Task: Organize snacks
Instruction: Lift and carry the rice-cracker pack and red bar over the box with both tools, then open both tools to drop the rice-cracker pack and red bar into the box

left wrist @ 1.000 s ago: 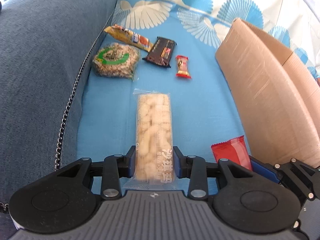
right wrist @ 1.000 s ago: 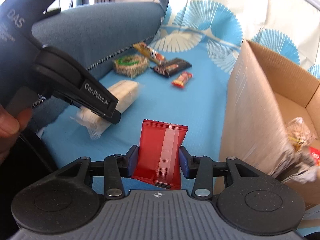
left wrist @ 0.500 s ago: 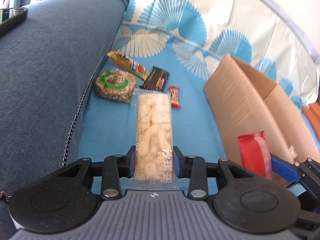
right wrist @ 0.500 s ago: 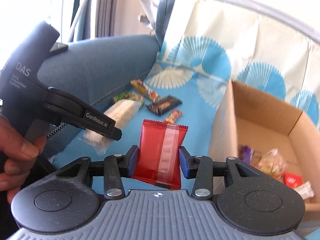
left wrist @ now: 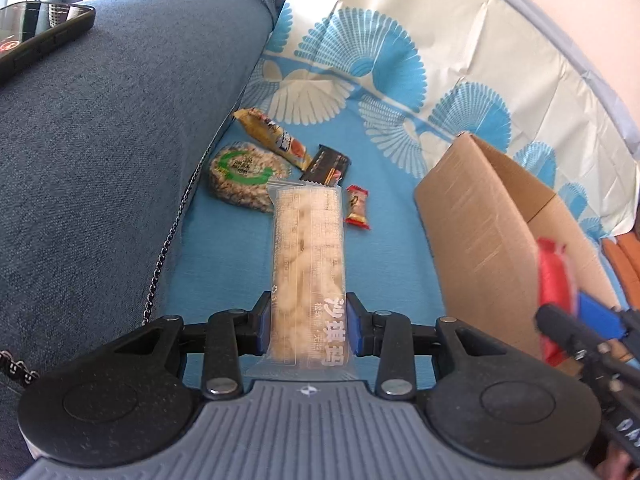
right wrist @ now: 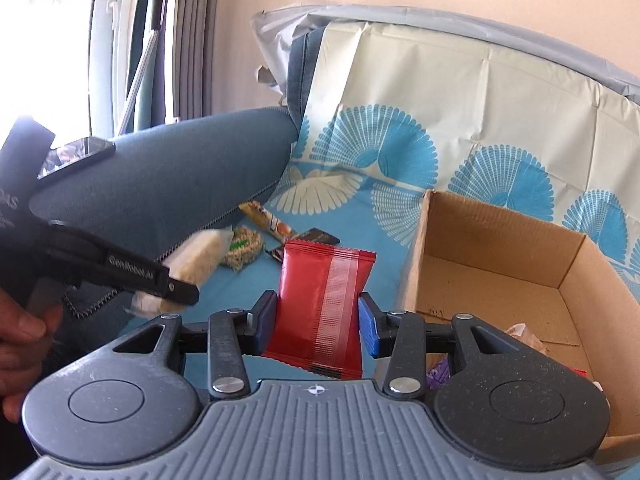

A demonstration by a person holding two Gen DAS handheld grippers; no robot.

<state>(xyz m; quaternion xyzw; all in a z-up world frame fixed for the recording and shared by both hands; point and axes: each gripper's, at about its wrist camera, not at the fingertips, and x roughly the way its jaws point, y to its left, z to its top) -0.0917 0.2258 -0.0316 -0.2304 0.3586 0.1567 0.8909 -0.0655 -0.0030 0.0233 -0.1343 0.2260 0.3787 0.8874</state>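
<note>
My left gripper (left wrist: pixel 308 326) is shut on a long clear pack of pale rice crackers (left wrist: pixel 306 264) and holds it above the blue sofa cover. My right gripper (right wrist: pixel 318 318) is shut on a red foil packet (right wrist: pixel 322 300), lifted beside the open cardboard box (right wrist: pixel 496 248). The box also shows in the left wrist view (left wrist: pixel 476 236), with the red packet (left wrist: pixel 554 280) blurred at its near corner. The left gripper with its crackers (right wrist: pixel 200 258) shows at the left of the right wrist view. Several snacks lie in the box bottom.
On the cover lie a round seed cake (left wrist: pixel 244 176), a yellow bar (left wrist: pixel 274 136), a dark bar (left wrist: pixel 326 164) and a small red candy (left wrist: pixel 357 210). The blue sofa arm (left wrist: pixel 100 140) rises at left with a phone (left wrist: pixel 36 36) on it.
Both grippers have risen with their packs off the cover. The right gripper has moved toward the box, so more of the box's inside shows.
</note>
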